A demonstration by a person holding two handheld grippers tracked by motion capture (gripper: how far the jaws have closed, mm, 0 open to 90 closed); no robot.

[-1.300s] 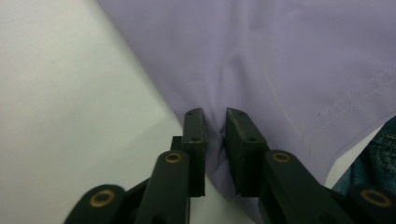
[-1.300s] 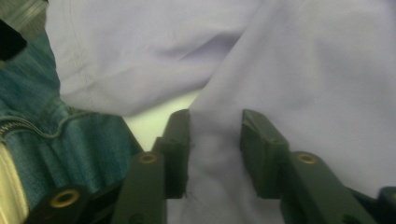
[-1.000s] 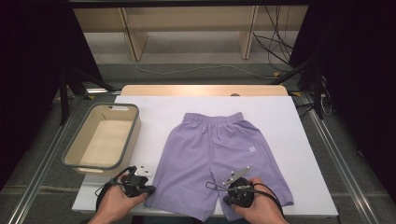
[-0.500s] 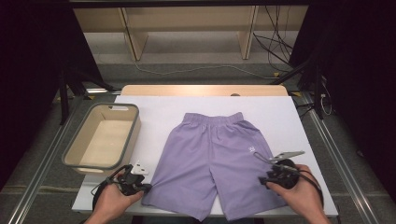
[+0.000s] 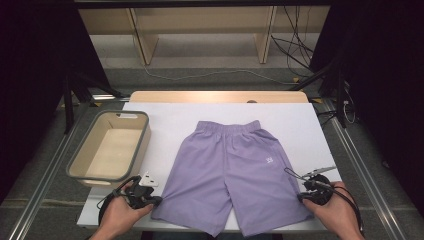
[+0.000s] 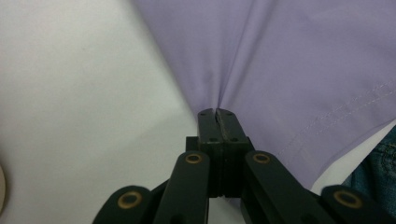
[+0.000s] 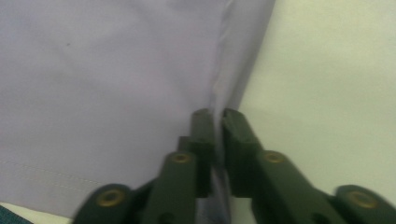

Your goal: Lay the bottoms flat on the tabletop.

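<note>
Shorts (image 5: 235, 172) are lying flat on the white table (image 5: 165, 120), waistband away from the person, just right of the bin (image 5: 110, 150). Left gripper (image 6: 218, 112) is clamping the outer edge of the leg nearest the bin, close to the hem; fabric is puckering into the pinched jaws. Right gripper (image 7: 215, 114) has just been closing and is now pinching the outer side seam of the leg farthest from the bin, cloth running between the jaws.

Progress, as I'm reading it: both grips are looking set, garment spread and smoothed. No fold started, nothing in the bin, so the fold or lift and any stowing are all remaining.

Hard to make out: the right gripper view is blurring, so how deep that bite is going isn't clear. In the high view both hands are covering the grip points (image 5: 142, 196) (image 5: 314, 186). Hem edges nearest the person are running to the table edge. The small white mark on the shorts is unreadable.
</note>
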